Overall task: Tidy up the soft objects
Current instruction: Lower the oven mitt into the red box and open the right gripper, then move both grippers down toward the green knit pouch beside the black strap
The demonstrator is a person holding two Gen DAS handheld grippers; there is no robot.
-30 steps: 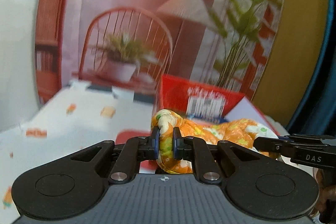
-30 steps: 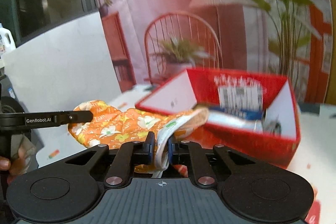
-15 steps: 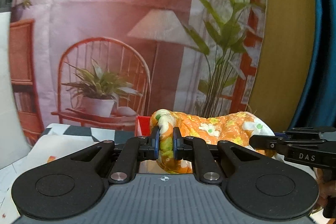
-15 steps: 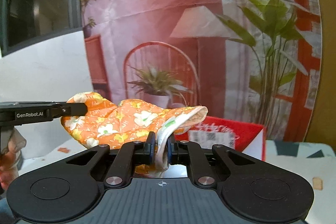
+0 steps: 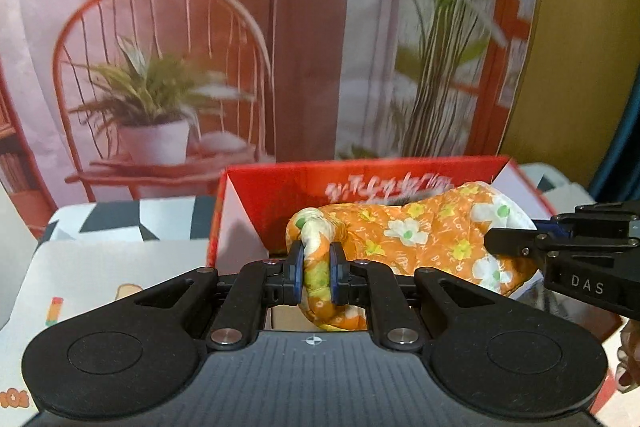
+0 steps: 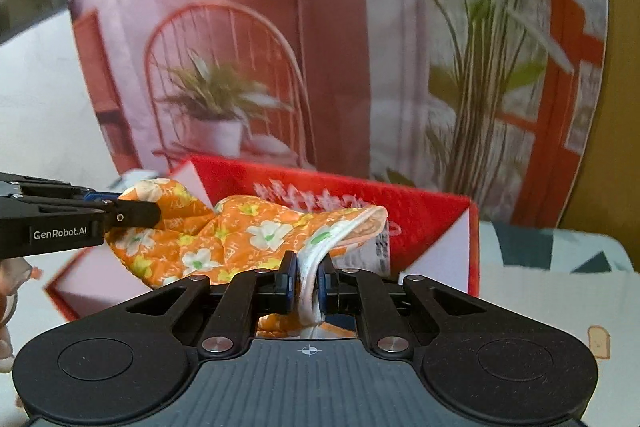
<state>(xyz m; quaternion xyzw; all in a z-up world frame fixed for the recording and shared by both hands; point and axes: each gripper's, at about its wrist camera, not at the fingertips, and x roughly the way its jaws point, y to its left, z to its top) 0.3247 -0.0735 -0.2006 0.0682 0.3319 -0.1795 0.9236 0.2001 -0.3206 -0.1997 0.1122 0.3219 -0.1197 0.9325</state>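
Only the right wrist view shows the oven mitt's (image 6: 248,239) white cuff.

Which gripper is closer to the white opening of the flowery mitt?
Right. The right gripper pinches the orange mitt's white cuff itself; the left gripper clamps its opposite, closed end.

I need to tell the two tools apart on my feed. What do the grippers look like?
Both look the same: matte black bodies with two round discs, ribbed grey centre panel bearing a small crosshair mark, black linkage arms with silver pivots, blue-backed pads. The left gripper shows white "GenRobot.AI" lettering on its side in the right wrist view; the right gripper shows "DAS" in the left wrist view. No cables or sleeves visible.
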